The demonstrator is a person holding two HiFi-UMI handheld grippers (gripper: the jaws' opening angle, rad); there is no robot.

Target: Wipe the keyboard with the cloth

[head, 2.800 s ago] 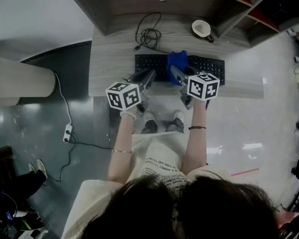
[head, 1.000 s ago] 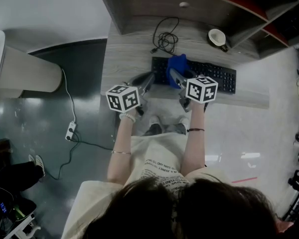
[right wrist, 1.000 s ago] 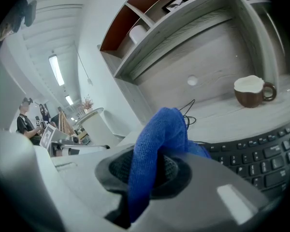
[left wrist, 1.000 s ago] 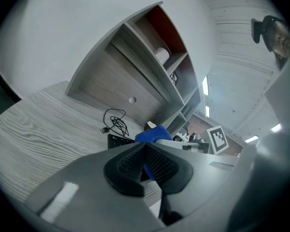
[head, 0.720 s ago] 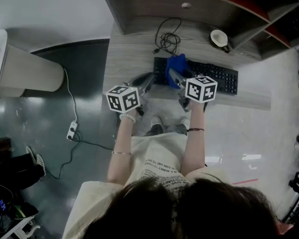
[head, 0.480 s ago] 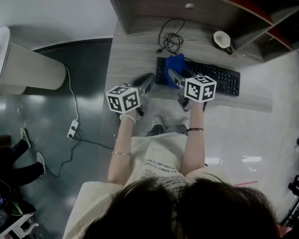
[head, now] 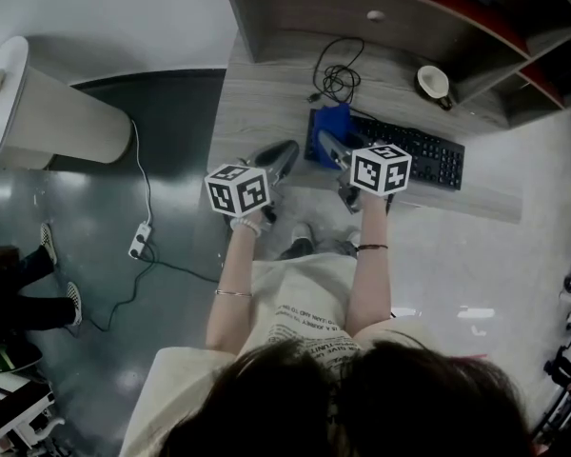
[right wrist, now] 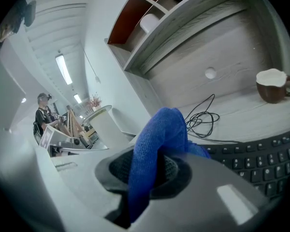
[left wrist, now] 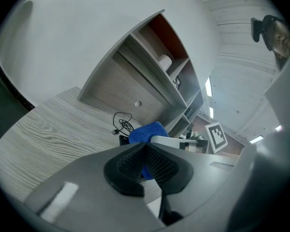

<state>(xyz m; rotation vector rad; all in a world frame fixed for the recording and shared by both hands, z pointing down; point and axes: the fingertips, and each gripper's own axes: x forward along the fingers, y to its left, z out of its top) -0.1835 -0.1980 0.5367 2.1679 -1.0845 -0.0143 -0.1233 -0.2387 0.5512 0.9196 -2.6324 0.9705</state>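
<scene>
Sweeping left, right tongs (head: 330, 147) clamped on the blue cloth (head: 329, 122) reached the left end of the keyboard (head: 416, 152); that pass seems done; left tongs (head: 284, 153) closed, empty.

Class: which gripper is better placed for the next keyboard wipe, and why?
Right: the right gripper is shut on the blue cloth over the keyboard; the left gripper is shut, empty, beside it.

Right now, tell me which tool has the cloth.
The right tool: its jaws clamp the blue cloth at the left end of the keyboard. The left tool is shut, empty.
</scene>
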